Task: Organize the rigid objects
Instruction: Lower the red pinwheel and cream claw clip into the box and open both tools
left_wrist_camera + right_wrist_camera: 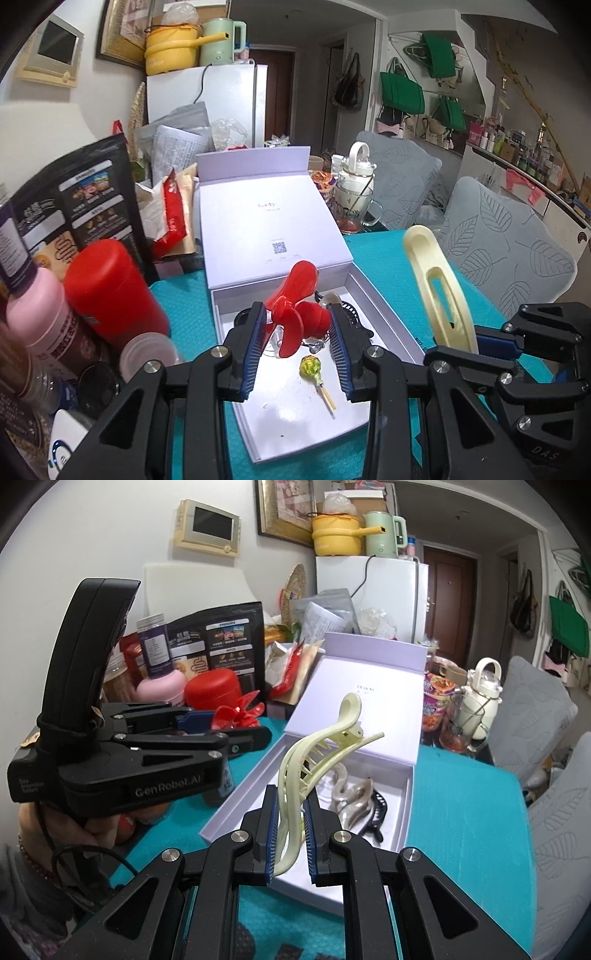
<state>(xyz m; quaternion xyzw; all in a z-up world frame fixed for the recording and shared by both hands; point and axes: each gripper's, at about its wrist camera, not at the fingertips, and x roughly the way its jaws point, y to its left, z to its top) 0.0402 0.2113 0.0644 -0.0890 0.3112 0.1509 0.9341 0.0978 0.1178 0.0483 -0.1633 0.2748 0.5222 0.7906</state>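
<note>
Red fan (300, 317) and cream hair claw (317, 760) held above the open lavender box (384, 314)

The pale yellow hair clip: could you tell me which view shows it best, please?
The right wrist view: the hair clip shows side-on, with teeth and hinge, in the right gripper. The left wrist view shows only its slotted back.

We see a table (388, 258) covered by a teal mat. An open lavender box (295, 373) lies directly on the mat. Left of the box stand a red canister (110, 291) and a pink bottle (40, 314). Beyond the box stands a glass mug (351, 210).
</note>
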